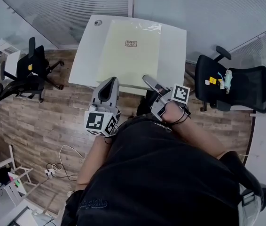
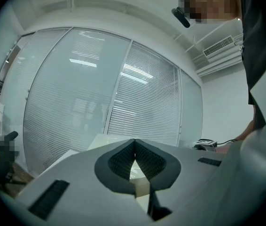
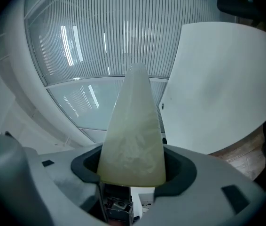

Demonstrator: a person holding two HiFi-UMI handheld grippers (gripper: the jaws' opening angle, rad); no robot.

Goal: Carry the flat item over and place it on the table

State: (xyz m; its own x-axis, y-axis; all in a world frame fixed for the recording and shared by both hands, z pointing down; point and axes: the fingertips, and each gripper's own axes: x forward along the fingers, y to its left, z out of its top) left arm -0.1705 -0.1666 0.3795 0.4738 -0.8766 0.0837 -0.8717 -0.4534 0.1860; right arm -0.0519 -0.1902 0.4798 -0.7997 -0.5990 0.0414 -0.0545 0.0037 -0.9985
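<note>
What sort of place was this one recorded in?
Probably an office or meeting room: glass partition walls with blinds, black swivel chairs, and a white desk on wood-look flooring.

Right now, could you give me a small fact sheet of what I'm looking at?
surface: white table
flat item: pale yellow flat sheet, spread over the table top
right gripper: jaws closed on the sheet's near edge
left gripper: jaws together at the tips; can't tell if they pinch the sheet
nearby: black office chair to the right, second black office chair to the left
</note>
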